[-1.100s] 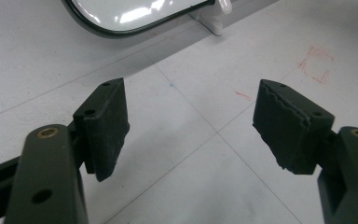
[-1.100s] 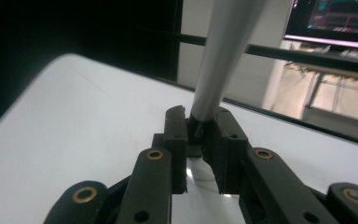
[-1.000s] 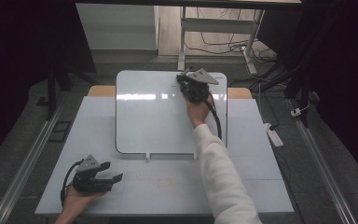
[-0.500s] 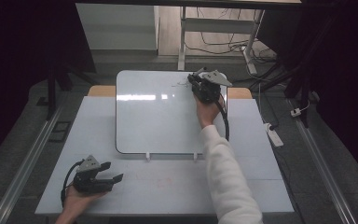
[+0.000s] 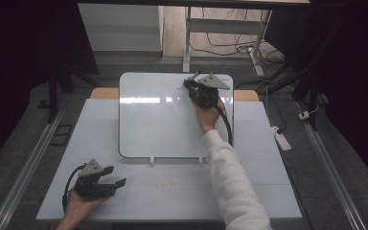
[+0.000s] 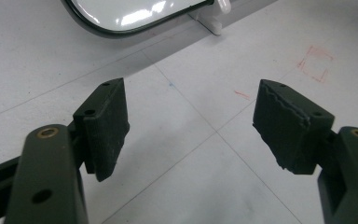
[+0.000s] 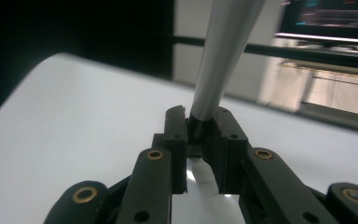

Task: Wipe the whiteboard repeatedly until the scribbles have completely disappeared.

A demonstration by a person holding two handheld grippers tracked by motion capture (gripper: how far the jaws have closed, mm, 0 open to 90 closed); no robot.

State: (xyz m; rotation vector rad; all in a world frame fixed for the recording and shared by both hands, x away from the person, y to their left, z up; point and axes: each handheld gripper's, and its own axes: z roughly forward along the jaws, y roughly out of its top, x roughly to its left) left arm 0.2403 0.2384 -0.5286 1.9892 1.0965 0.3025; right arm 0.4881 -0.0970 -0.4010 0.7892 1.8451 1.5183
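1. A pale grey table with thin seam lines and faint red marks lies under both tongs.
2. Beyond the right tongs, metal desk legs stand on a wooden floor strewn with cables.
3. Right of the right tongs, a white power strip lies on grey carpet.
4. Dark curtains close both sides.

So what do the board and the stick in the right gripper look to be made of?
The whiteboard looks like glossy coated sheet in a dark rim: it mirrors a bright light streak. The marker clamped in the right gripper appears to be smooth grey plastic or metal with a soft sheen; which one I can't tell.
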